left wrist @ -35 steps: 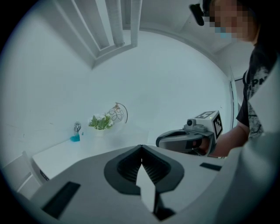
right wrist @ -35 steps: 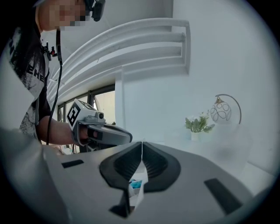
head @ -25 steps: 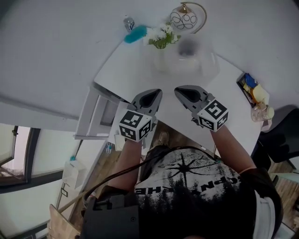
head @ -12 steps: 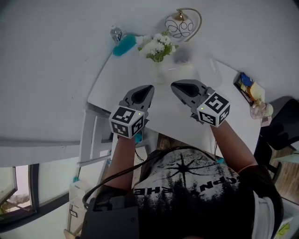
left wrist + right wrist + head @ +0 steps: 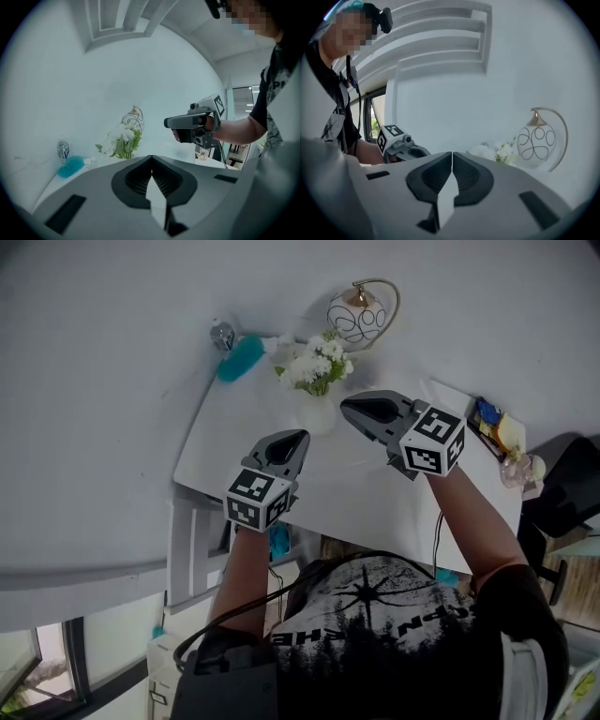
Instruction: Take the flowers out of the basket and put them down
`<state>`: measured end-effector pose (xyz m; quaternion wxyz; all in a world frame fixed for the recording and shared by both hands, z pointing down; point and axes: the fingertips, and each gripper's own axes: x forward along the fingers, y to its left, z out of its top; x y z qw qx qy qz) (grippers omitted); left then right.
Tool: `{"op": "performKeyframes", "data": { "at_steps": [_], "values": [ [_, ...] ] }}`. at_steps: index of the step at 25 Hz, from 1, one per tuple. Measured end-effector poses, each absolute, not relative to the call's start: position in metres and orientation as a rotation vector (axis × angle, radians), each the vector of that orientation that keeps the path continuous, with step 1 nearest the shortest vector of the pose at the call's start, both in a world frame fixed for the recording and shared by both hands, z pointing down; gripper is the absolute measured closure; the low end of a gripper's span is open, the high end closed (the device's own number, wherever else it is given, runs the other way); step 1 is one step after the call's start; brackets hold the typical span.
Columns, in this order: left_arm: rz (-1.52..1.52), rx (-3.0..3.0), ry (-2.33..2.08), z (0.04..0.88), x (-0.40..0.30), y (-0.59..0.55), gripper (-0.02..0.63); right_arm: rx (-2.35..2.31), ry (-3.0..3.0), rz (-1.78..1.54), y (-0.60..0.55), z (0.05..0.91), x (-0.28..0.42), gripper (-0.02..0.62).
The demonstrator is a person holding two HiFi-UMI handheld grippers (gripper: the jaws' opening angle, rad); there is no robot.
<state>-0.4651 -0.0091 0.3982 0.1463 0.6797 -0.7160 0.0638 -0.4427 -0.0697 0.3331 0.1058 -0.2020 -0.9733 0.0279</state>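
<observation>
Head view: your left gripper (image 5: 296, 435) and your right gripper (image 5: 349, 405) are both held over the white table (image 5: 375, 498), noses pointing towards the far wall. The flowers (image 5: 315, 364), white blooms on green stems, stand upright in a white container (image 5: 319, 414) near the table's far edge. It is pale against the tabletop, so it is probably the basket, though its weave cannot be made out. The container sits between your two gripper noses and a little beyond them, and neither touches it. Behind the flowers stands a wire ornament (image 5: 357, 313) with a gold top. To their left lie a teal object (image 5: 240, 358) and a small bottle (image 5: 222, 334).

Left gripper view: your jaws meet along a thin line with nothing between them (image 5: 151, 159). The flowers (image 5: 122, 138) stand ahead and to the left, well apart from the nose. Your right gripper (image 5: 187, 123) hangs in the air to the right, higher than the blooms.

Right gripper view: your jaws are pressed together and empty here too (image 5: 452, 154). The flowers (image 5: 497, 151) show just past the nose on the right, beside the ornament (image 5: 536, 139). Your left gripper (image 5: 401, 143) sits off to the left.
</observation>
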Motion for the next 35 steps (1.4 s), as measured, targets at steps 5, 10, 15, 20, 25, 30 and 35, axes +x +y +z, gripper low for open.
{"op": "performKeyframes", "data": {
  "at_steps": [5, 10, 15, 20, 25, 30, 35],
  "values": [
    [0.191, 1.962, -2.041, 0.404, -0.477, -0.015, 0.595, -0.587, -2.795, -0.035, -0.094, 0.355, -0.464, 0.577],
    [0.185, 1.962, -2.025, 0.409, -0.488, -0.021, 0.595, -0.618, -2.711, -0.097, -0.106, 0.384, -0.484, 0.575],
    [0.177, 1.956, -2.016, 0.412, -0.502, -0.026, 0.595, -0.631, -2.608, -0.150, -0.109, 0.415, -0.496, 0.567],
    [0.153, 1.975, -2.001, 0.411, -0.505, -0.034, 0.595, -0.588, -2.504, -0.127, -0.119, 0.457, -0.503, 0.447],
    [0.131, 1.997, -1.997, 0.409, -0.507, -0.040, 0.595, -0.527, -2.491, -0.071, -0.122, 0.484, -0.516, 0.313],
    [0.106, 2.003, -1.990, 0.409, -0.508, -0.041, 0.595, -0.532, -2.448, -0.015, -0.116, 0.503, -0.528, 0.292],
    [0.066, 2.004, -1.994, 0.407, -0.510, -0.040, 0.595, -0.496, -2.451, -0.007, -0.114, 0.511, -0.549, 0.291]
  ]
}}
